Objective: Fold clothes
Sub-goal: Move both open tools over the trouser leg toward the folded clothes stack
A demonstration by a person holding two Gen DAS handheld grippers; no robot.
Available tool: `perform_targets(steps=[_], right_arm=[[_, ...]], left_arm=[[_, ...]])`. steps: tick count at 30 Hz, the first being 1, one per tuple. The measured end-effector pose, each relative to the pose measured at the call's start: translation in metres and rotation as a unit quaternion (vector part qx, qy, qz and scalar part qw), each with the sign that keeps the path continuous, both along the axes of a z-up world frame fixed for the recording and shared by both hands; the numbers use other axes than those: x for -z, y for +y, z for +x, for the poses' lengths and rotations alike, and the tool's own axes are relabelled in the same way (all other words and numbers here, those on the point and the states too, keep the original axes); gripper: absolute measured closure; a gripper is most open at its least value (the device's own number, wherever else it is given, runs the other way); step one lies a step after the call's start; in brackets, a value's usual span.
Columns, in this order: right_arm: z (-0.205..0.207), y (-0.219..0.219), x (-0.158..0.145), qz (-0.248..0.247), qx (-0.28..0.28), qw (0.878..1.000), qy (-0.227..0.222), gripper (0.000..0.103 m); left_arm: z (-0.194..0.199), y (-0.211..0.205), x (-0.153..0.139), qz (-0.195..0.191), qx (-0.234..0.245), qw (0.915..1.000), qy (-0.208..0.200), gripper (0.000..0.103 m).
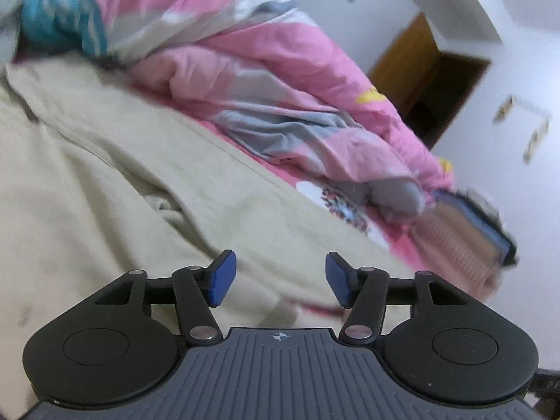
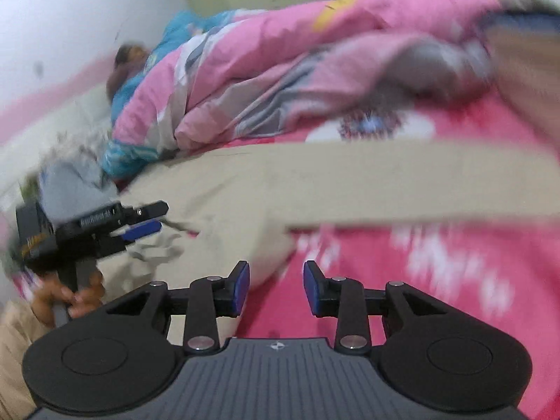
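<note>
A beige garment [image 1: 122,182] lies spread and creased over a pink bed sheet [image 1: 395,241]. My left gripper [image 1: 280,278] hovers just above the cloth, open, its blue pads [image 1: 222,278] wide apart with nothing between them. In the right wrist view a long beige part of the garment [image 2: 350,182] stretches to the right across the pink sheet [image 2: 420,280]. My right gripper [image 2: 276,287] is open and empty over the garment's near edge, where cloth meets sheet. The left gripper [image 2: 155,217] shows at far left, held by a hand [image 2: 70,297], over the garment's crumpled end.
A bunched pink and grey quilt [image 1: 280,80] runs along the far side of the bed, with blue patterned cloth [image 1: 63,14] at its end. A book-like object [image 1: 465,234] lies at the bed's right end. White walls and a brown doorway [image 1: 430,80] stand behind.
</note>
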State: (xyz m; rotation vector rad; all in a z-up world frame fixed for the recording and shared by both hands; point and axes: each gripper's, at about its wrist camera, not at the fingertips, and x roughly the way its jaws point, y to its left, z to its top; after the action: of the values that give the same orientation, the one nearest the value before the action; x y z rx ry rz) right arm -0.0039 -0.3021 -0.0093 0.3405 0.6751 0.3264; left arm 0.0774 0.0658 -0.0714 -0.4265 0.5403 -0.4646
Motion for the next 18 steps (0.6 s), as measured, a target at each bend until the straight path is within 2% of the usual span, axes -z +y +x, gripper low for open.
perform_targets(steps=[2,4,6,8,9,12,14,16,18], right_arm=[[-0.009,-0.002,0.007,0.011,-0.002,1.000,-0.001,0.064],[-0.009,-0.004,0.015,-0.008,0.005,1.000,0.000,0.064],[-0.009,-0.006,0.022,-0.027,0.013,1.000,0.001,0.060],[-0.008,-0.013,0.034,-0.066,0.035,0.997,0.028,0.058],[-0.011,-0.019,0.038,-0.068,0.043,0.996,0.033,0.059],[-0.028,-0.046,0.041,-0.034,0.060,0.997,0.029,0.059],[-0.039,-0.060,0.040,-0.016,0.090,0.995,0.034,0.059],[-0.047,-0.065,0.032,-0.018,0.121,0.992,0.032,0.057],[-0.051,-0.062,0.026,-0.021,0.134,0.991,0.019,0.045]], left_arm=[[-0.028,-0.006,0.002,0.021,0.007,0.9997,-0.013,0.036],[-0.052,-0.016,0.007,0.042,0.015,0.9989,-0.014,0.036],[-0.073,-0.025,0.009,0.046,0.010,0.9988,-0.016,0.036],[-0.090,-0.032,0.009,0.042,0.007,0.9989,-0.017,0.036],[-0.096,-0.035,0.008,0.041,0.009,0.9989,-0.018,0.036],[-0.108,-0.044,0.005,0.051,0.033,0.9978,-0.027,0.035],[-0.111,-0.049,0.005,0.057,0.040,0.9972,-0.027,0.034],[-0.114,-0.053,0.007,0.057,0.043,0.9971,-0.024,0.033],[-0.115,-0.056,0.009,0.058,0.044,0.9971,-0.020,0.033]])
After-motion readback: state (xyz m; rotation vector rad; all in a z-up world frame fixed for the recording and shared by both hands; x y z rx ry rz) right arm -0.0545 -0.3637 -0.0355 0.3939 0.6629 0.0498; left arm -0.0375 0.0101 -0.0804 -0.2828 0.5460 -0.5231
